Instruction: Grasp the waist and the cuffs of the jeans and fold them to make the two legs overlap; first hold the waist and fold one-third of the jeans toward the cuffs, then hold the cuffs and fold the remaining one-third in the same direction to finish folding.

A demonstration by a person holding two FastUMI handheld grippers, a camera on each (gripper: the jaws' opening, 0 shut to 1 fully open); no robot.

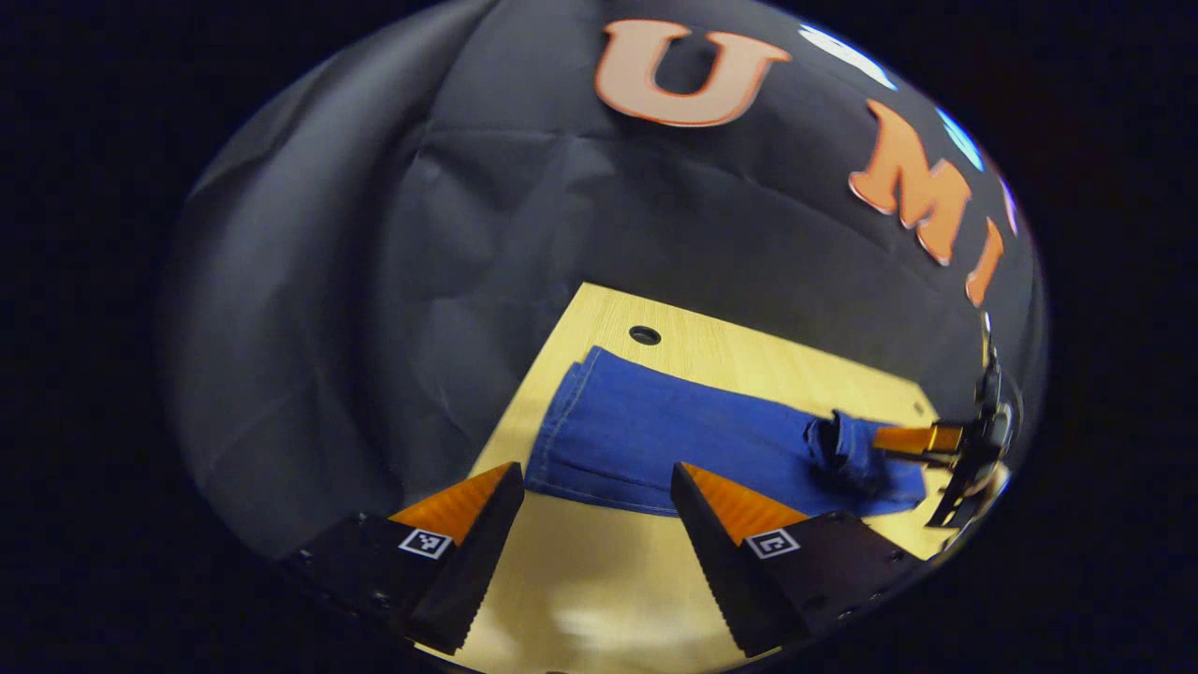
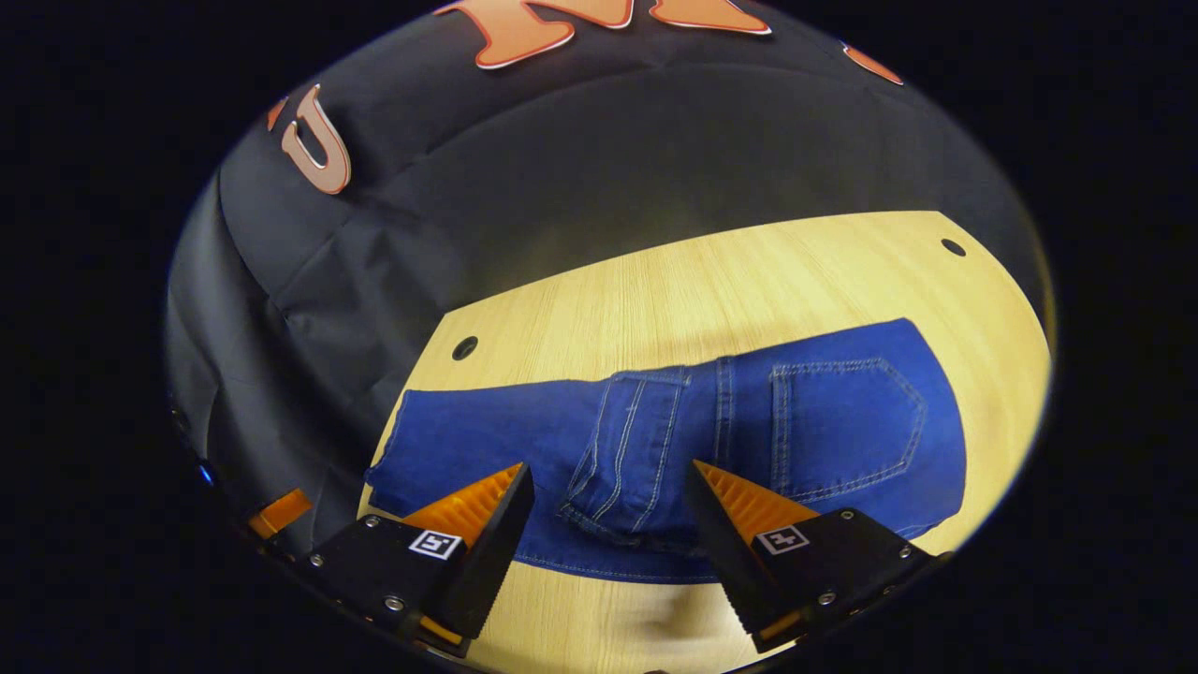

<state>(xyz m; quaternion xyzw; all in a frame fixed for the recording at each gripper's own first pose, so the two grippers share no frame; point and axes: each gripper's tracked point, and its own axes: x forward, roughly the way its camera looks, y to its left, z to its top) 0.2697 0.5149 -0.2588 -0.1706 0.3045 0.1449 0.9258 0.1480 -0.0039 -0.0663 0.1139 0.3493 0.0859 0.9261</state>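
Two grippers hung over the table (image 2: 749, 281), both with fingers spread wide and nothing between them. Jeans (image 2: 824, 431) lay flat along the table's near side, legs already stacked one on the other, back pocket (image 2: 842, 431) facing up. Right gripper (image 2: 608, 510) hovered low over the waist end, where a flap of waistband (image 2: 627, 449) had bunched and doubled over; its fingers straddled that lump without visibly touching it. In the left gripper view, left gripper (image 1: 594, 510) sat apart from the cloth, just short of the near hem at the cuffs (image 1: 571, 431), and the other gripper showed far off at the bunched waist. Denim looked mid-weight and limp: it would drape and sag from any single pinch, but the seams and waistband run thick and stiffer, so they should bite well and not slip. Best hold, by my reckoning, was the layered waistband edge, taking both layers at once; a shallow pinch risked lifting the top layer alone. Whether the waist fold counted as begun, could not tell.
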